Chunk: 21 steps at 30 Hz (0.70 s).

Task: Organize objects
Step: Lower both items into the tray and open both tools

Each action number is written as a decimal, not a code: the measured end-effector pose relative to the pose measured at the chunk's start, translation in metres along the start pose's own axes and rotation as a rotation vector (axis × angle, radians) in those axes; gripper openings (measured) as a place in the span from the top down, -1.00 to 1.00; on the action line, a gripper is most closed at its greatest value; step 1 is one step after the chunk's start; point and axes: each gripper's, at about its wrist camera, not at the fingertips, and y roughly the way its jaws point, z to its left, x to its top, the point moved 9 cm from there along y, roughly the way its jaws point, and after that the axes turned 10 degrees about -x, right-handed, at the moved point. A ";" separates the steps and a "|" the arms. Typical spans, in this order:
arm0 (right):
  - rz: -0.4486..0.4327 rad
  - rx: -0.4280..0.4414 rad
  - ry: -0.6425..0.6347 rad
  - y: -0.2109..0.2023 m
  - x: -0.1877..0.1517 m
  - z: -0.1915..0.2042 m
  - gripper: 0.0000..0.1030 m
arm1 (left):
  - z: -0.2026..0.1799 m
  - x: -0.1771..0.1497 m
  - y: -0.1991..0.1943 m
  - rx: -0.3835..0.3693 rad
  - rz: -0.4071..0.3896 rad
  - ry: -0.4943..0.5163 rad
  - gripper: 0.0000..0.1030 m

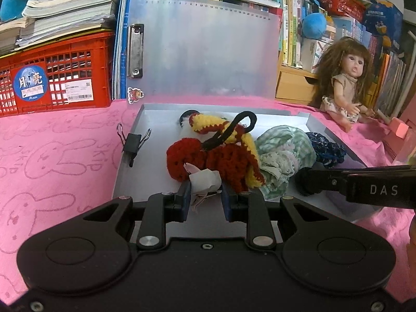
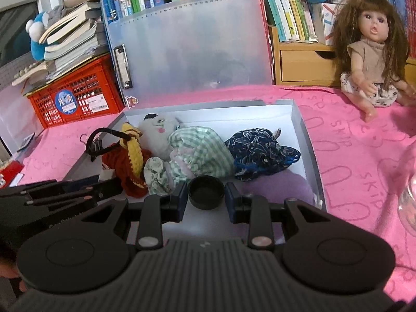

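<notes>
Right wrist shows my right claw [image 2: 206,197] pinching a round black plastic cap [image 2: 206,192] over the open grey box [image 2: 309,140], left claw [image 1: 205,195] clamping crumpled white paper [image 1: 205,179]; either thin grip might slip.

"DAS" in white on the right gripper [image 1: 303,182] arm. Round blue sticker [image 1: 31,83] on red crate [image 1: 78,59]: "月亮", "Moon". Pink cloth [image 1: 52,156]: "SKIP" repeated. Translucent lid [image 1: 202,49]: ruler numerals along top edge, 8 to 23 legible.
</notes>
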 end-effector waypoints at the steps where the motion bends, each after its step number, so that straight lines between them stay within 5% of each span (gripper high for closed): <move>1: 0.002 0.004 0.004 0.001 0.001 0.000 0.31 | 0.000 0.001 0.002 0.002 0.000 -0.001 0.54; 21: 0.068 -0.001 0.069 0.038 0.028 -0.012 0.29 | 0.007 0.003 0.022 0.020 0.038 -0.017 0.54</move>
